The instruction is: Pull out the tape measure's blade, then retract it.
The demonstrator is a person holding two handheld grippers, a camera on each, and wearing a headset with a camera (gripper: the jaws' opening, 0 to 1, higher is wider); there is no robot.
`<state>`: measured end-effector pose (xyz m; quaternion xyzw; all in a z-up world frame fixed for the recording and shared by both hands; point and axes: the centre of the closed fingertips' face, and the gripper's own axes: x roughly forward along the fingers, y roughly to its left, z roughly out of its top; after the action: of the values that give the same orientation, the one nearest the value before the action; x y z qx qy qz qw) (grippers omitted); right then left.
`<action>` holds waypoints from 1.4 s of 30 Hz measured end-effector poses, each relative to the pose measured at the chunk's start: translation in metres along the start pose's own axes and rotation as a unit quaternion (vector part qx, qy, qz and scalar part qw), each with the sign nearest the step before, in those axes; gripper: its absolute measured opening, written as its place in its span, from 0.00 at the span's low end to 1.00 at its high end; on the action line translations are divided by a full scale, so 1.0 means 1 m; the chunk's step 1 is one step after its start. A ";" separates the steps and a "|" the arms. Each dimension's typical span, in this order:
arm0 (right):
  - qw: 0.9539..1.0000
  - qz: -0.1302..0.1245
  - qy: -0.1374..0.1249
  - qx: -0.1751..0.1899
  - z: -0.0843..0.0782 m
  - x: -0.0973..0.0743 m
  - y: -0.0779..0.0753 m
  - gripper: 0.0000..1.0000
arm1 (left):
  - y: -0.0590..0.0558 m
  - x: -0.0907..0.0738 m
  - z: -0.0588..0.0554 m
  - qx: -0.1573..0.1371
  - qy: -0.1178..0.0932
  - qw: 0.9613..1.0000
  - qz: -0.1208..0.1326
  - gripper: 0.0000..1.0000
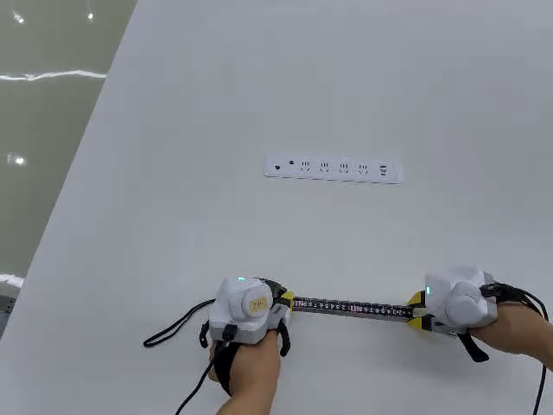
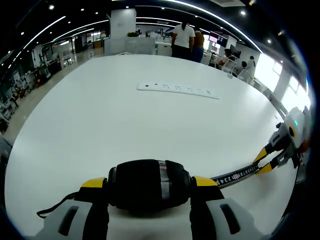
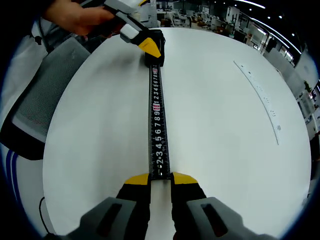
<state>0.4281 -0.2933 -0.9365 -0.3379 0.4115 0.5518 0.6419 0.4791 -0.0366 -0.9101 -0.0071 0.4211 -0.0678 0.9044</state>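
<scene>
Head view, left gripper: the left gripper (image 1: 283,311) sat low on the white table (image 1: 173,216), its jaws clamped on the tape measure case (image 1: 273,290).
Head view, blade: the blade (image 1: 350,308) lay drawn out flat along the table, running from the case to the right gripper (image 1: 416,310), whose yellow tips pinched its free end.
Head view, surroundings: a white power strip (image 1: 333,168) lay further back, well apart from both grippers. A black strap (image 1: 173,328) trailed over the table to the left of the case.
Left gripper view, case: the black case rested on the table between the two yellow-tipped jaws, with both jaws pressed against its sides.
Left gripper view, blade: it left the case to the right, numbered face up, and reached the right gripper.
Left gripper view, background: two people (image 2: 187,37) stood beyond the table's far edge.
Right gripper view, jaws: drawn together on the blade's end, beside the lowest numbers.
Right gripper view, blade: it stretched straight away to the case, where a hand (image 3: 80,15) held the left gripper.
</scene>
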 end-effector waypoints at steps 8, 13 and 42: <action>1.000 -0.003 -0.005 0.002 0.007 0.003 -0.002 0.15 | 0.000 0.000 0.001 0.000 -0.004 1.000 0.000 0.63; 1.000 -0.006 -0.008 0.005 0.011 0.004 -0.003 0.15 | 0.000 0.000 0.001 -0.002 -0.004 1.000 0.000 0.63; 0.999 -0.010 -0.046 0.018 0.050 0.020 -0.007 0.14 | 0.000 -0.001 0.002 -0.003 -0.010 1.000 0.001 0.63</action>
<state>0.4443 -0.2414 -0.9335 -0.3047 0.3884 0.5528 0.6713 0.4802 -0.0370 -0.9081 -0.0104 0.4125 -0.0653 0.9086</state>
